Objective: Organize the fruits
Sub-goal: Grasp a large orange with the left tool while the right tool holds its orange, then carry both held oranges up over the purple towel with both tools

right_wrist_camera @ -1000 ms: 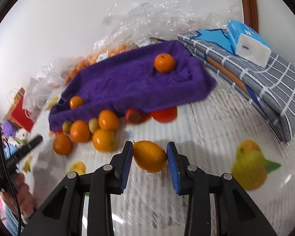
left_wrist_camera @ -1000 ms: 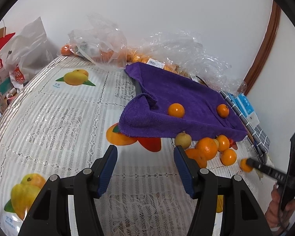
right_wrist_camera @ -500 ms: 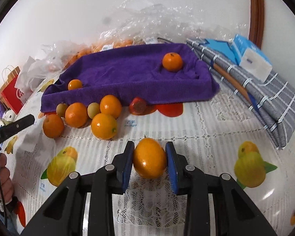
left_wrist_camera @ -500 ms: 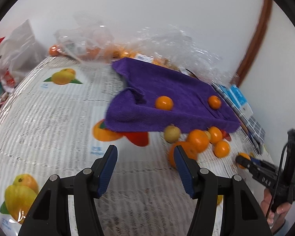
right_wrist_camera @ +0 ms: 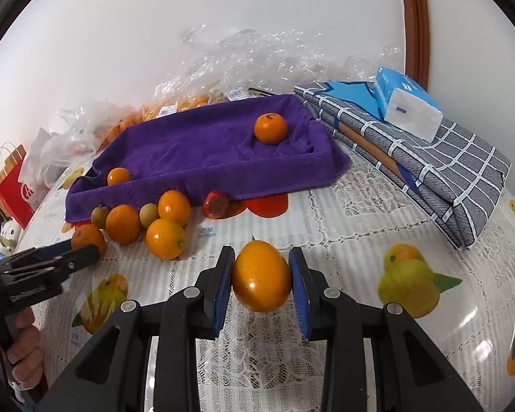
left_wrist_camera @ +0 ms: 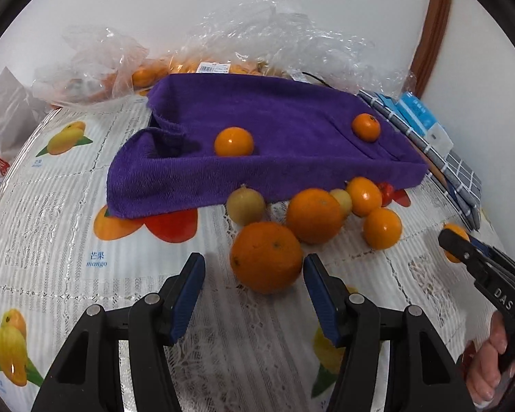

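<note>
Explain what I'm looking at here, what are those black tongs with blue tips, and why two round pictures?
There is no robot. A person holds a pair of hand-held tongs in each hand, and each pair carries a wide-angle camera looking along its fingers, hence two round pictures. In the left view the left tongs stand open just short of an orange on the table. In the right view the right tongs are shut on a held orange. More fruit lies loose in front of a purple towel, which carries two small oranges. Behind are plastic bags; beside the towel lie a folded grey cloth and a tissue pack.
</note>
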Demonstrator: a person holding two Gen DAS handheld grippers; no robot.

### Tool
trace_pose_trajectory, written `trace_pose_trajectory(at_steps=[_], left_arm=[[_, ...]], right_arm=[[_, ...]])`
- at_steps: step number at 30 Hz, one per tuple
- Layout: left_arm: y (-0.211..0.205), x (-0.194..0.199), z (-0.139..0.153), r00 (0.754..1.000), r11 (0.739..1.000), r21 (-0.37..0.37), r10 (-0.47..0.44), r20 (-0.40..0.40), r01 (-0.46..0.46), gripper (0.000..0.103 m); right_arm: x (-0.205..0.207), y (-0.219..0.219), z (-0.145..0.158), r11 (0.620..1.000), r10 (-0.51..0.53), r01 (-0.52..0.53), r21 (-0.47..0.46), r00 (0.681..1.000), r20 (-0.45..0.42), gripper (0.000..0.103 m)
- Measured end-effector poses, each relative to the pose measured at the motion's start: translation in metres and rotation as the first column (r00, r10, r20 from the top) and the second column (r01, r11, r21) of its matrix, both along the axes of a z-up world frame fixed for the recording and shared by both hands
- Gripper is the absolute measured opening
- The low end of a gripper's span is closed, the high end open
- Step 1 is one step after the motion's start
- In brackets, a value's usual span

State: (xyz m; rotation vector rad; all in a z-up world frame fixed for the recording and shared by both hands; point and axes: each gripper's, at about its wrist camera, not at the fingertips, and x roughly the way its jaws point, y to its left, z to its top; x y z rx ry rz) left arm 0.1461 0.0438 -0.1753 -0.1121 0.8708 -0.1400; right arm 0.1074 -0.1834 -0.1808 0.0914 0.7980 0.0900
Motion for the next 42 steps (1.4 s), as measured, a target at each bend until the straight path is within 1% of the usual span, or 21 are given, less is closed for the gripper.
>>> trace_pose_trajectory(at_steps=[2, 3, 4, 7, 10, 12, 18, 26, 31, 34, 38, 42], left_arm=[[0.004, 0.001, 0.000, 1.000, 0.999, -0.040, 0.006, 0.009, -0.005, 0.058], [0.005, 0.002, -0.001, 1.000, 0.999, -0.053, 0.003, 0.001, -0.003, 0.051], [0.007, 0.002, -0.002, 1.000, 0.997, -0.078, -0.008, 0.001, 0.008, 0.041], [0.014, 0.000, -0.003, 1.000, 0.988, -0.150, -0.020, 0.006, 0.021, 0.040], [0.022, -0.007, 0.000, 0.999, 0.978, -0.207, -0.014, 0.039, 0.021, 0.040], [0.025, -0.012, 0.003, 0.998, 0.977, -0.215, -0.001, 0.062, 0.014, 0.040], [0.029, -0.020, 0.014, 0.991, 0.981, -0.193, 0.028, 0.133, -0.002, 0.040], [0.031, -0.022, 0.020, 0.984, 0.980, -0.199, 0.043, 0.173, -0.008, 0.040], [0.034, -0.025, 0.024, 0.978, 0.979, -0.202, 0.059, 0.202, -0.018, 0.040], [0.036, -0.024, 0.024, 0.978, 0.976, -0.216, 0.066, 0.196, -0.023, 0.040], [0.042, -0.025, 0.024, 0.977, 0.964, -0.264, 0.074, 0.198, -0.019, 0.040], [0.043, -0.026, 0.024, 0.978, 0.963, -0.269, 0.079, 0.193, -0.025, 0.040]], right_arm=[[0.001, 0.000, 0.000, 1.000, -0.011, 0.011, 0.010, 1.000, 0.002, 0.032], [0.000, -0.001, 0.000, 1.000, -0.017, 0.017, 0.011, 1.000, 0.005, 0.032], [0.000, 0.000, 0.000, 1.000, -0.023, 0.023, 0.010, 1.000, 0.008, 0.032], [-0.001, -0.002, 0.001, 0.999, -0.033, 0.033, 0.009, 0.999, 0.016, 0.032], [0.000, -0.002, 0.001, 0.999, -0.037, 0.037, 0.004, 0.999, 0.013, 0.032], [0.000, -0.001, 0.001, 0.999, -0.034, 0.034, 0.005, 0.999, 0.013, 0.032], [-0.002, -0.003, 0.002, 0.999, -0.038, 0.038, 0.016, 0.999, 0.028, 0.032], [-0.004, -0.004, 0.005, 0.999, -0.047, 0.046, 0.011, 0.998, 0.048, 0.032], [-0.008, -0.008, 0.006, 0.998, -0.052, 0.050, 0.033, 0.996, 0.065, 0.032], [-0.008, -0.013, 0.006, 0.996, -0.073, 0.070, 0.051, 0.995, 0.061, 0.032], [-0.009, -0.014, 0.006, 0.996, -0.081, 0.078, 0.045, 0.996, 0.049, 0.032], [-0.017, -0.014, 0.008, 0.997, -0.051, 0.048, 0.057, 0.997, 0.061, 0.032]])
